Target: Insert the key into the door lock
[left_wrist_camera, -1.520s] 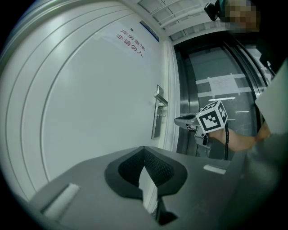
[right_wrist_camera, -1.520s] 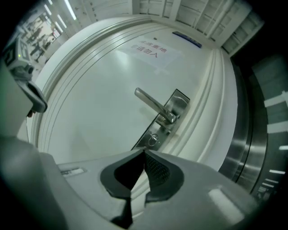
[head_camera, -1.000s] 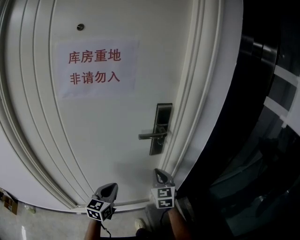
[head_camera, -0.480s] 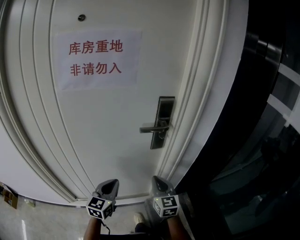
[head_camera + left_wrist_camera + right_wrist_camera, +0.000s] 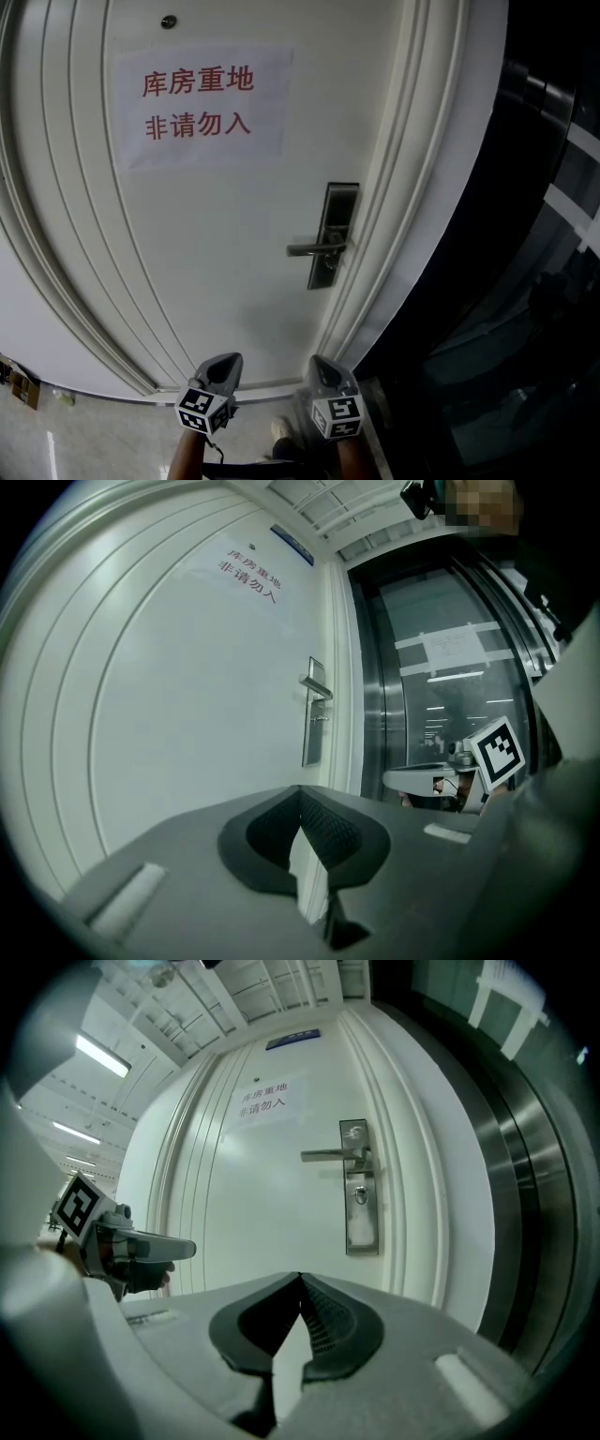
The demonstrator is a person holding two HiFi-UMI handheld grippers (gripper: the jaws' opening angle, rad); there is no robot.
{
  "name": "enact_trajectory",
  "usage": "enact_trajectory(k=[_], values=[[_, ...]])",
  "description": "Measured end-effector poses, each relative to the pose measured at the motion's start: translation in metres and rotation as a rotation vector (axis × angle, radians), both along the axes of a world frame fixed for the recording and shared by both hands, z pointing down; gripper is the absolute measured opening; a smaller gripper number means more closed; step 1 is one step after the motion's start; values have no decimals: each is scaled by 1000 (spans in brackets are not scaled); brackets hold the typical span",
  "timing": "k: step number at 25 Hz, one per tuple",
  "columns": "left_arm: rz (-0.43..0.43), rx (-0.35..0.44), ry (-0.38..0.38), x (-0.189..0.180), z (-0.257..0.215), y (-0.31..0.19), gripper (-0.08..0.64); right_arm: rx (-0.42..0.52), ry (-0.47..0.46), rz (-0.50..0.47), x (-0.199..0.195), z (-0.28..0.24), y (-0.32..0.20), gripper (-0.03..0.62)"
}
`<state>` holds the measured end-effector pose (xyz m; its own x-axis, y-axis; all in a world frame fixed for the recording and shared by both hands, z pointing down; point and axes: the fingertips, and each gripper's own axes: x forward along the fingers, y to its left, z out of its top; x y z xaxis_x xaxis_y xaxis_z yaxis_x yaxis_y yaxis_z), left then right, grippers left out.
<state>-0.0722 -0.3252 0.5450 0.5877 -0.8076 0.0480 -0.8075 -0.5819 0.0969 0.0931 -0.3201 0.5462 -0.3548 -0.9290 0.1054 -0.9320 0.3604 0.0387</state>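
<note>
The door lock [image 5: 333, 234] is a tall dark metal plate with a silver lever handle [image 5: 314, 249] pointing left, set near the right edge of the white door [image 5: 216, 244]. Well below the lock, the left tool [image 5: 228, 361] and right tool [image 5: 320, 362] sit side by side, both clenched empty.

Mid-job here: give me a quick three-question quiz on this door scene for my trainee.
1. True or false: in the head view the lever handle sticks out to the right of its lock plate.
2. The paper sign sits: A) above and left of the lock plate; B) below it; C) level with it, on its right.
3. Fill in: the right gripper has its jaws ____, with nothing between them.
Key: 1 false, it points left; 2 A; 3 shut.
</note>
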Motion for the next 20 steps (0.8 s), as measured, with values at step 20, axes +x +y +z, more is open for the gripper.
enact_trajectory(k=[20], values=[[-1, 1, 15, -9, -1, -5, 3, -17, 5, 2, -10, 5, 5, 2]])
